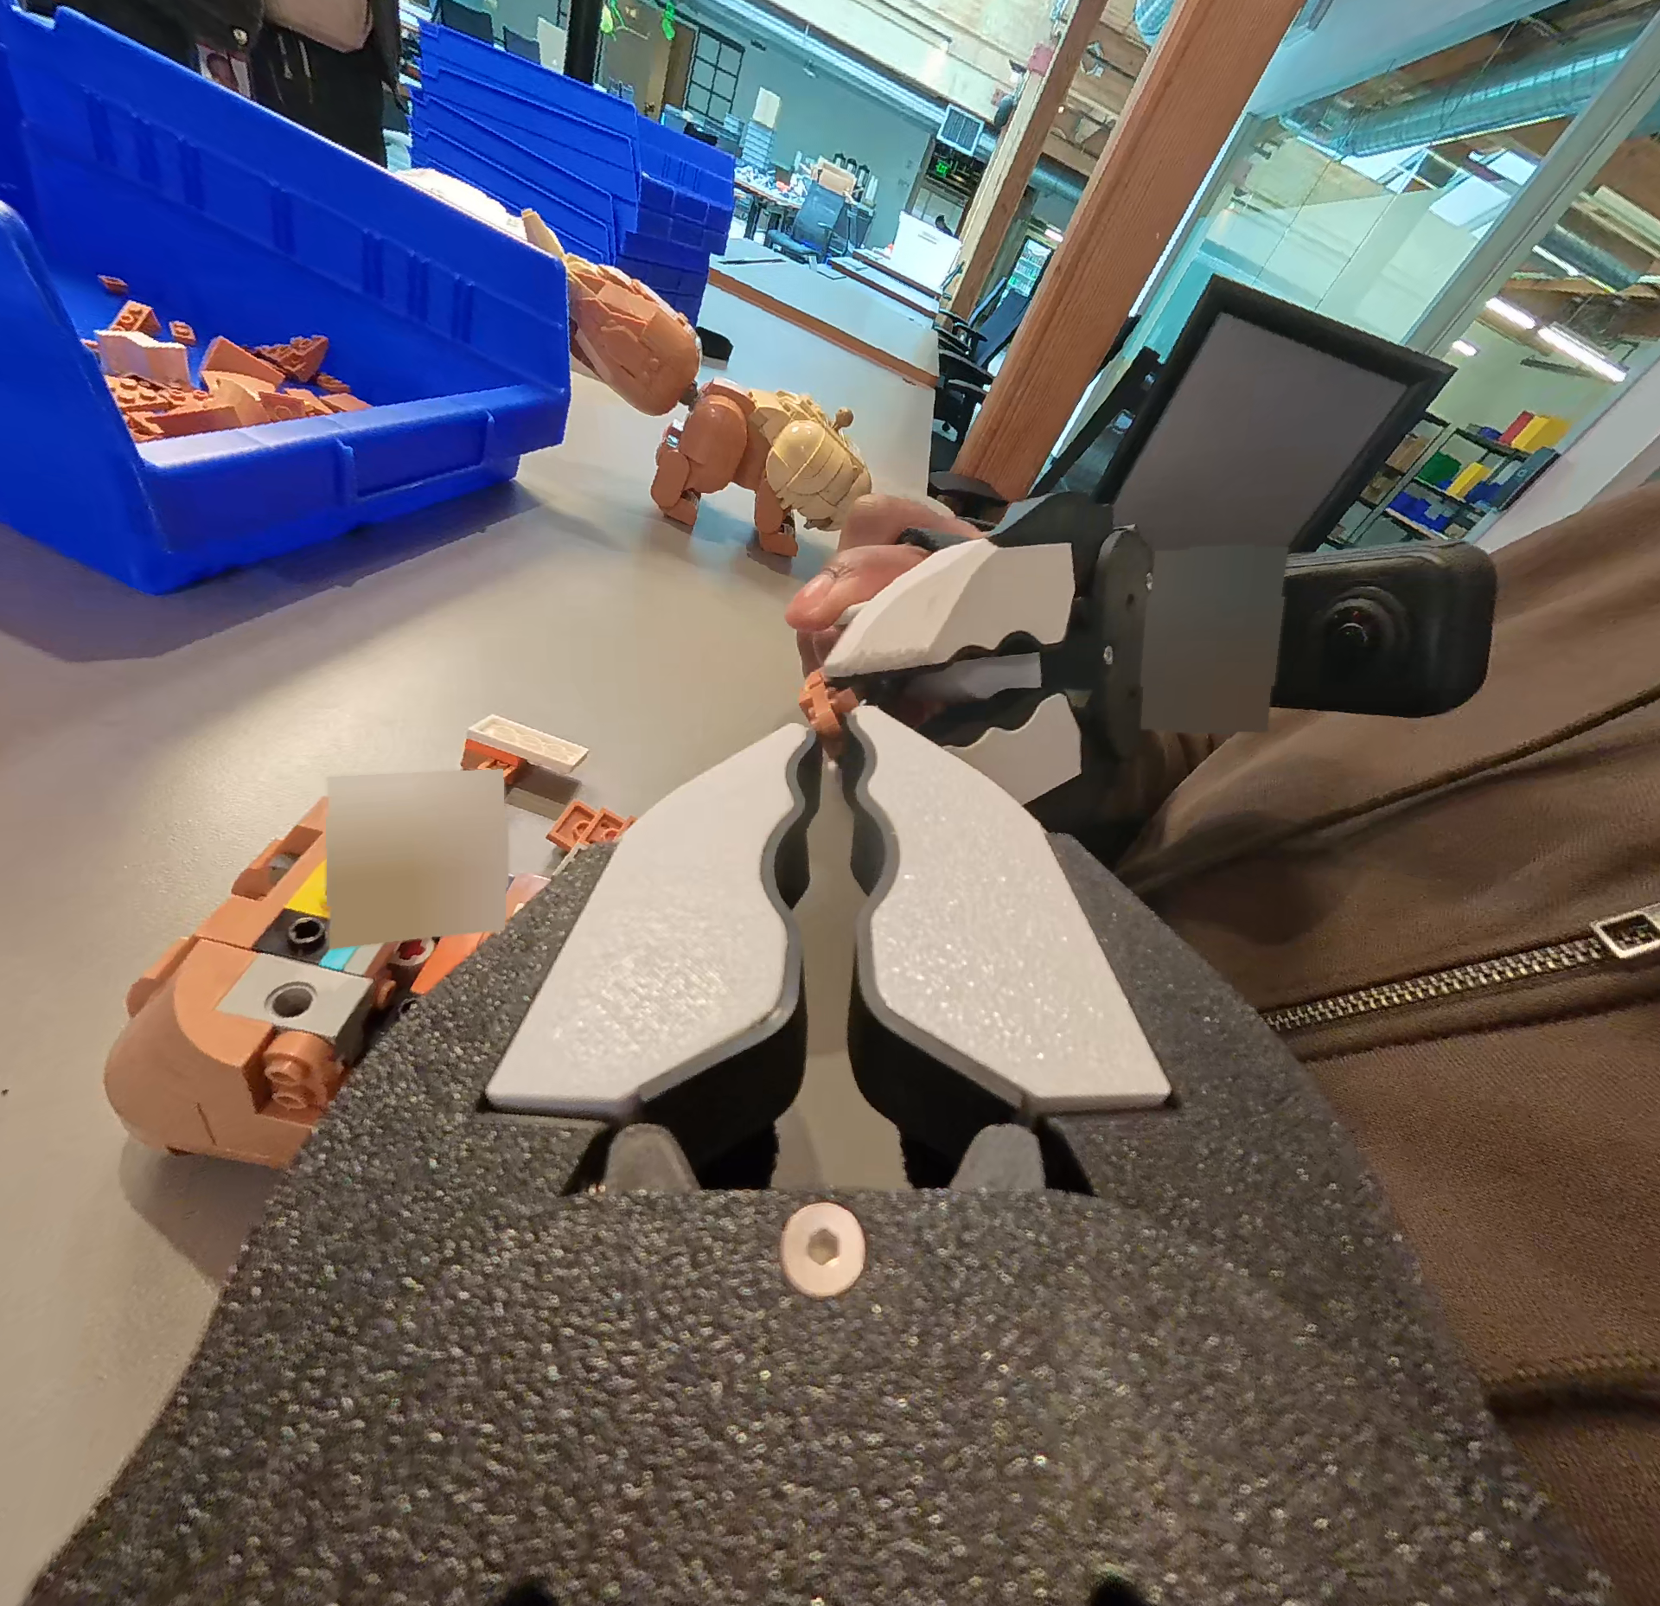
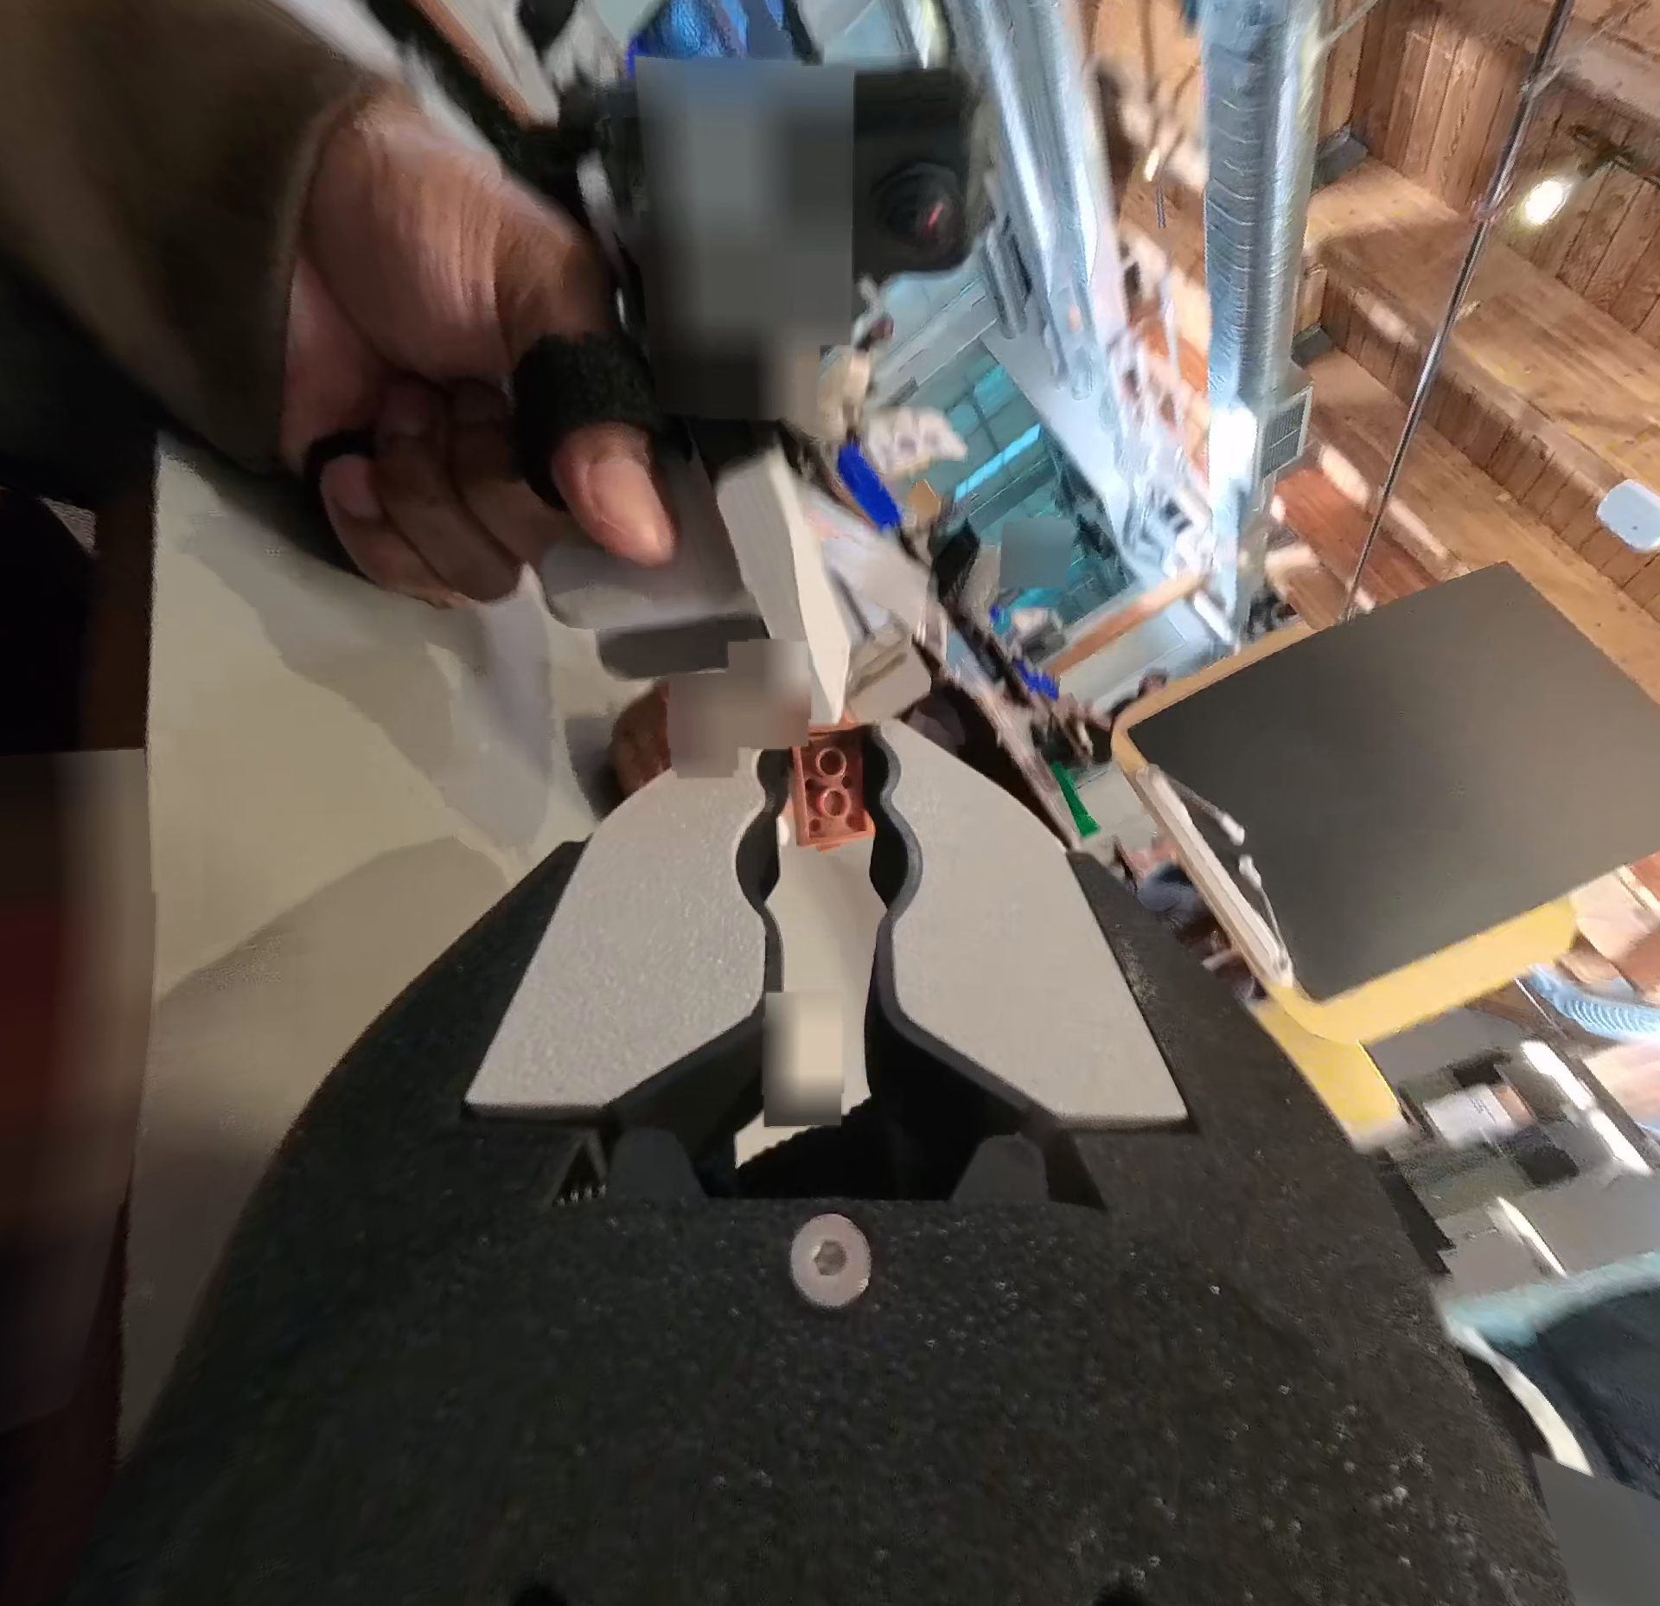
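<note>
My left tool (image 1: 831, 736) is pinched narrow on a small brown brick (image 1: 825, 709). My right tool (image 2: 831, 786) grips the same brick (image 2: 831, 795) w/ its tips, both held above the table (image 1: 539, 619). Half-built model (image 1: 242, 1006) sits left, blue bin (image 1: 269, 350) beyond, brick animal (image 1: 763, 458) near it.

No writing can be read in either view. Blurred patches cover parts of both grippers and the brick model (image 1: 242, 1024) on the table (image 1: 539, 628); no legible lettering shows on the blue bins (image 1: 269, 449).
</note>
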Available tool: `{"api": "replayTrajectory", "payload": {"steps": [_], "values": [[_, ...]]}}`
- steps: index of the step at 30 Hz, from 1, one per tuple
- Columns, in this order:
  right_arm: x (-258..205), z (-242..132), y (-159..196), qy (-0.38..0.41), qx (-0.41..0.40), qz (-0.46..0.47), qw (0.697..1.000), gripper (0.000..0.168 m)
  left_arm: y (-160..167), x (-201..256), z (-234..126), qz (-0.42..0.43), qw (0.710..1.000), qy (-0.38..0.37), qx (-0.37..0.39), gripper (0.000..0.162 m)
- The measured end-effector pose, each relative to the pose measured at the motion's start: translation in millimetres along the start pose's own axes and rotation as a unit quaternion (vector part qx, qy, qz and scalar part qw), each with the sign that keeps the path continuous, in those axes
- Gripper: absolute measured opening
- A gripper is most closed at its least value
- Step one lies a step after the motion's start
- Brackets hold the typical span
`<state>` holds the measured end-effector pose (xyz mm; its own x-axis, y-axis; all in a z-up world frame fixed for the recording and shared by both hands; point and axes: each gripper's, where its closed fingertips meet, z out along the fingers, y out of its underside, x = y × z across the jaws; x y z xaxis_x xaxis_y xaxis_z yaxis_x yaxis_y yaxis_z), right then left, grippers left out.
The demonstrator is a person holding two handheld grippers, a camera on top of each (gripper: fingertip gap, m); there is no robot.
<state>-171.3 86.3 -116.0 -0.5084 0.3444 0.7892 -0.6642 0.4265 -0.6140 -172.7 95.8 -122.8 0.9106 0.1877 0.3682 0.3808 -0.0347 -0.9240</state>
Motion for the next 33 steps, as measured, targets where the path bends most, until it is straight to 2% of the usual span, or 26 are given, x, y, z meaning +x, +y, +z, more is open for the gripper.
{"api": "replayTrajectory", "payload": {"steps": [2,3,7,14,16,18,20,23,25,27,29,33], "values": [[8.0,-11.0,-14.6,0.004,0.054,0.042,0.998,0.014,-6.7,-20.1,-11.4,-0.012,0.998,-0.049,0.022,0.004],[11.9,-12.7,-9.9,0.012,0.046,0.051,0.998,0.014,-11.2,-24.3,-18.7,-0.02,0.998,-0.051,0.038,0.004],[11.8,-10.3,-3.1,0.017,0.027,0.035,0.999,0.015,-3.4,-21.5,-10.7,0.009,0.998,-0.06,0.007,0.004],[15.5,-2.7,12.9,0.016,-0.011,0.061,0.998,0.015,-7.3,-16.2,-14.6,0.016,0.999,-0.043,0.027,0.004],[16.6,-2.6,11.1,0.004,0.0,0.095,0.995,0.015,-8.4,-15.1,-15.9,0.021,0.998,-0.043,0.033,0.004],[23.4,-5.8,4.2,-0.02,0.037,0.193,0.98,0.015,-9.9,-14.3,-16.9,0.024,0.998,-0.042,0.04,0.004],[40.7,-14.5,-5.9,-0.047,0.11,0.337,0.934,0.015,-10.4,-14.0,-17.5,0.025,0.998,-0.042,0.043,0.004],[67.1,-25.7,-4.4,-0.093,0.201,0.54,0.812,0.015,-11.0,-13.6,-17.7,0.026,0.998,-0.042,0.046,0.004],[79.7,-31.1,-1.8,-0.12,0.247,0.624,0.732,0.015,-10.8,-13.6,-17.5,0.026,0.998,-0.042,0.045,0.004],[90.0,-34.5,0.6,-0.134,0.278,0.673,0.673,0.014,-10.4,-13.5,-16.8,0.026,0.998,-0.041,0.043,0.004],[95.4,-35.0,0.4,-0.139,0.289,0.688,0.651,0.014,-10.1,-13.5,-16.4,0.027,0.998,-0.042,0.042,0.004],[104.4,-35.2,-3.5,-0.14,0.3,0.69,0.643,0.014,-9.6,-13.0,-15.9,0.028,0.998,-0.041,0.041,0.004]]}}
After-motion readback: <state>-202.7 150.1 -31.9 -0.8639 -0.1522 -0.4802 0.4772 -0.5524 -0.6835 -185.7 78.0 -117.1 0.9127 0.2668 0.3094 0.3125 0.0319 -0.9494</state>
